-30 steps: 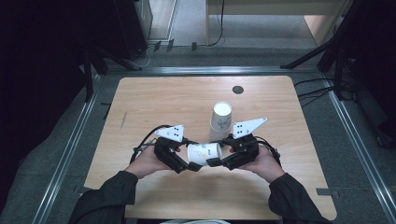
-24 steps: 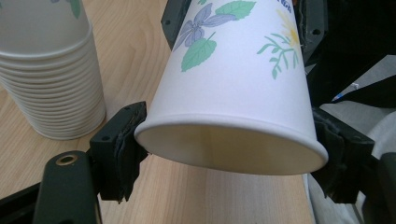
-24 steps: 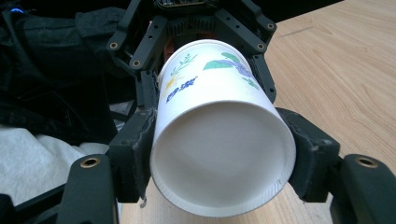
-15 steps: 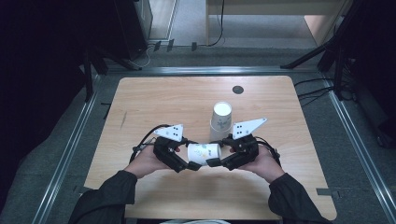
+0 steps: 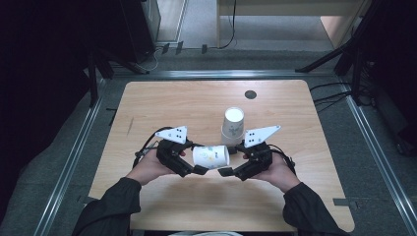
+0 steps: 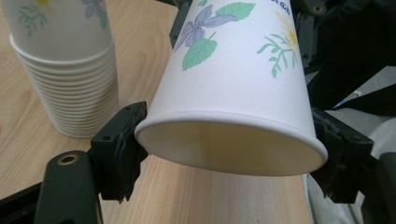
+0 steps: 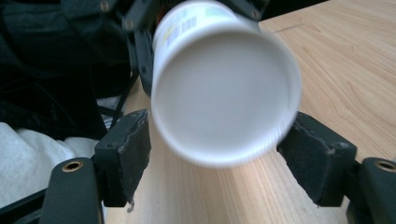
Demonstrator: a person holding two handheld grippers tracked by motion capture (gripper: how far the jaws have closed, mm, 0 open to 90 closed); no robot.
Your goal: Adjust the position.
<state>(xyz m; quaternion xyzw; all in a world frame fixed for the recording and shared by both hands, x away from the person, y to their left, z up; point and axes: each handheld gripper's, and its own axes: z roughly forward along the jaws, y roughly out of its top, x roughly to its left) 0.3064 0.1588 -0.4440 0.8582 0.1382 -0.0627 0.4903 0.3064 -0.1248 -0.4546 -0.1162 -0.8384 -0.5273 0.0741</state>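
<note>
Over the wooden table (image 5: 162,103), left fingers (image 6: 122,144) pinch the flower-printed cup (image 5: 211,155); right fingers (image 7: 125,154) just spread; lettering unreadable.

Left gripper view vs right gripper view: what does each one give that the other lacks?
Left gripper view: the open mouth and flower print of the paper cup, the left tool clamped on its rim, and a stack of cups beside it. Right gripper view: the cup's blank base, blurred, between the pads of the right tool, whose jaws have just been opening. Both: the same cup and the wooden table.
</note>
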